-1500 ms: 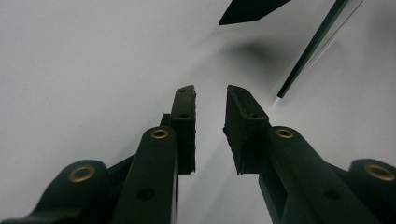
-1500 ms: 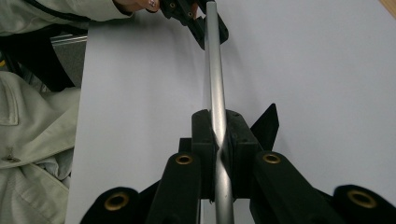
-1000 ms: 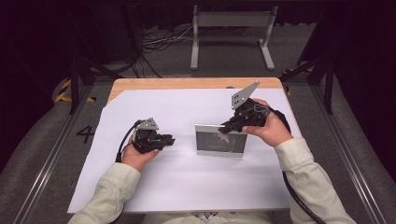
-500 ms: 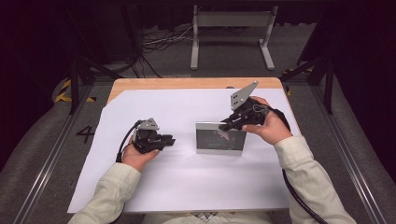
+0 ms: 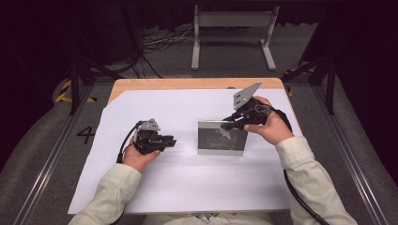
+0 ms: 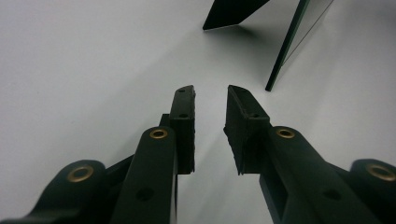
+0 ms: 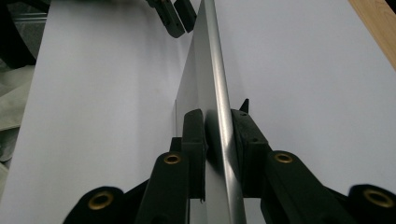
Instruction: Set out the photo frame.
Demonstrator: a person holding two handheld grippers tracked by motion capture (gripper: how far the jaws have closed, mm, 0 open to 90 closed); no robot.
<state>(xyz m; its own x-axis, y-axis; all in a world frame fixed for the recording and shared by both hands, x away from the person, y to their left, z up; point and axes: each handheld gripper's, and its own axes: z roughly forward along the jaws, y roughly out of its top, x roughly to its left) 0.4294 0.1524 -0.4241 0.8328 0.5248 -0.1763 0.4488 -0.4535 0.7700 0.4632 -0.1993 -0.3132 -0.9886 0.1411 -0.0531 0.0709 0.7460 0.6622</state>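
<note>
The picture frame (image 5: 221, 137) stands upright near the middle of the white sheet (image 5: 187, 187), its long axis running left to right across the table and its dark glazed face turned toward the person. Its silver rim catches the light along the top edge. In the left gripper view the frame (image 6: 292, 42) shows edge-on as a thin dark line, with its black back stand (image 6: 231, 13) angled down to the sheet behind it.

The right gripper (image 5: 231, 124) reaches over the frame's upper right corner from the far side. In the right gripper view the frame's silver edge (image 7: 219, 107) runs between its two black jaws; these have just been opening, and the frame stands in the gap, very close to both pads, though whether they still press on it cannot be told.

The left gripper (image 5: 170, 140) rests low on the sheet just left of the frame and apart from it, pointing toward it; its jaws are spread with nothing between them (image 6: 210, 100).

The white sheet covers most of a light wooden table (image 5: 187, 84), whose bare edge shows along the far side. Beyond it lie grey floor, loose cables (image 5: 162, 42), a grey metal stand (image 5: 232, 33), and dark surroundings.
</note>
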